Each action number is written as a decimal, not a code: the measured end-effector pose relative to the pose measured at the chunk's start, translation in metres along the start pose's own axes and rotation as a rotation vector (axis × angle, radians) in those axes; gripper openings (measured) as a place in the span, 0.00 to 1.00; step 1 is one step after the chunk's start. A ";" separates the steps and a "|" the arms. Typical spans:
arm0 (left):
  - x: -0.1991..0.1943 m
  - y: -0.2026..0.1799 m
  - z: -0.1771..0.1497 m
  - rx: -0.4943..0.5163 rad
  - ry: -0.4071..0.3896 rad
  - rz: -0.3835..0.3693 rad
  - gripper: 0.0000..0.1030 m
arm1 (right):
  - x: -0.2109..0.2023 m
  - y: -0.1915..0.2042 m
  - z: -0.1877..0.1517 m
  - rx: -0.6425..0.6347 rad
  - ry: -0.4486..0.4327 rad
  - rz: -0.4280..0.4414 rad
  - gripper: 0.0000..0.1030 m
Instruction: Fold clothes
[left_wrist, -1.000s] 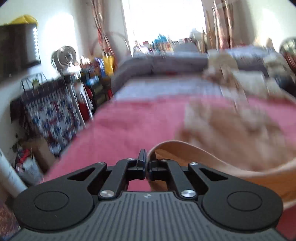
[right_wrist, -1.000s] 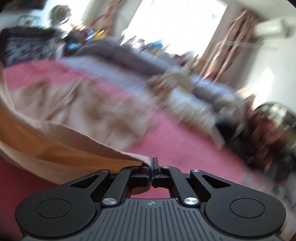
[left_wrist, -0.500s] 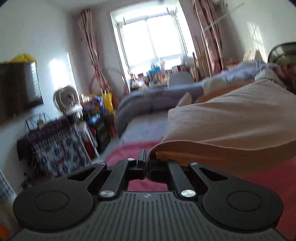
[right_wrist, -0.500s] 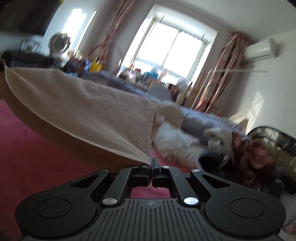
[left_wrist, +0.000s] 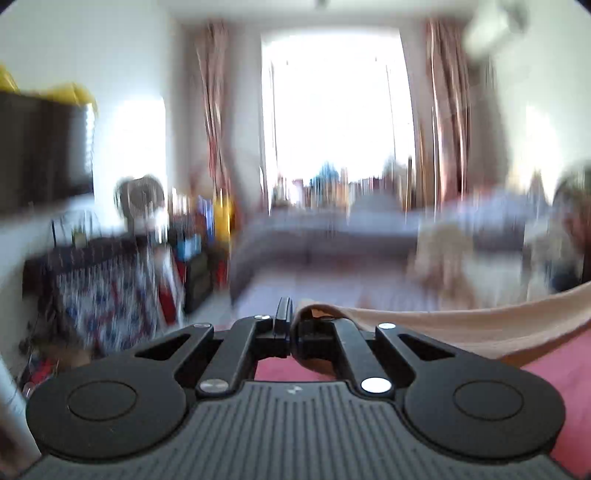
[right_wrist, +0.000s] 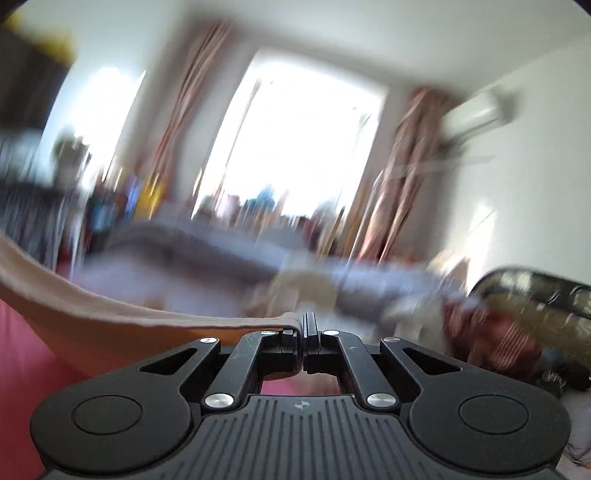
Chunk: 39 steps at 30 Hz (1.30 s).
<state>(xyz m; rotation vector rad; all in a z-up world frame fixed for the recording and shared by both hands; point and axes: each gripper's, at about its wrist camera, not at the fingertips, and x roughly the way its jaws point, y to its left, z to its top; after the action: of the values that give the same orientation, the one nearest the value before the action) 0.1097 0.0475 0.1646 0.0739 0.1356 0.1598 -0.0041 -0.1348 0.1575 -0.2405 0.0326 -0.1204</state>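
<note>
Above the red bed (left_wrist: 554, 373), both grippers' fingers are closed on the beige cloth's (left_wrist: 461, 325) edge; a jerk could pull this thin edge free.

Beige garment (left_wrist: 480, 326), orange-tan underside (right_wrist: 129, 339). Red-pink bedcover (left_wrist: 561, 376) beneath. Black grippers, grey ribbed bodies. Grey-lilac bedding (left_wrist: 325, 236) beyond. Pink-brown striped curtains (left_wrist: 447, 122). Blue-red patterned cloth (left_wrist: 107, 295) at left. Yellow item (left_wrist: 221, 218). White walls.
</note>
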 end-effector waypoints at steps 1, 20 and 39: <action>-0.009 0.000 0.013 0.014 -0.060 0.006 0.01 | -0.006 -0.001 0.004 -0.006 -0.033 -0.007 0.04; -0.027 -0.010 -0.153 0.192 0.418 -0.049 0.06 | -0.045 0.043 -0.163 -0.287 0.448 0.204 0.04; -0.014 0.006 -0.029 0.133 0.098 -0.004 0.02 | -0.022 0.000 -0.035 -0.105 0.065 0.061 0.04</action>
<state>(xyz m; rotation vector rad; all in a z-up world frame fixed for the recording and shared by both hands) 0.0912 0.0527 0.1382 0.1983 0.2446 0.1499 -0.0275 -0.1405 0.1244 -0.3401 0.1114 -0.0654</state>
